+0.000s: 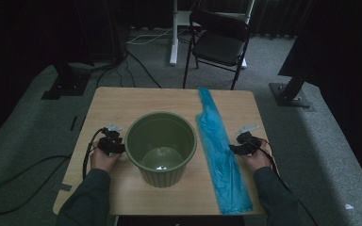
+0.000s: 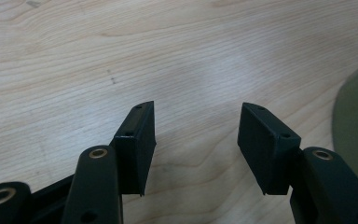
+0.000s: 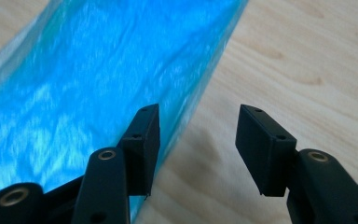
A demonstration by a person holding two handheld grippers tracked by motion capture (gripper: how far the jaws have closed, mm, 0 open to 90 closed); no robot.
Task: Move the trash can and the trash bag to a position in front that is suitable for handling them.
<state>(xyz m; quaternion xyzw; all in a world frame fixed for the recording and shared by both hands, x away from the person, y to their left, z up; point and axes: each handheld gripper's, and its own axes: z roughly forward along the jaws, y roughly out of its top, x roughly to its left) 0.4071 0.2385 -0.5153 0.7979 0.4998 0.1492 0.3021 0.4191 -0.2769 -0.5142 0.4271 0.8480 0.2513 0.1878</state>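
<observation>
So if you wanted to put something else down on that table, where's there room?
Bare wood lies behind the green bucket up to the table's far edge, in the far left corner, and in front of the left gripper. The strip between the bucket and the blue plastic bag is tight, and the right gripper sits close to the bag's edge.

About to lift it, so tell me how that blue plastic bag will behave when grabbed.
The blue plastic bag lies flat, thin and wrinkled on the table, so it will probably flop and drape. Its glossy film looks slippery and light; the open right gripper at its edge may need a firm pinch.
</observation>
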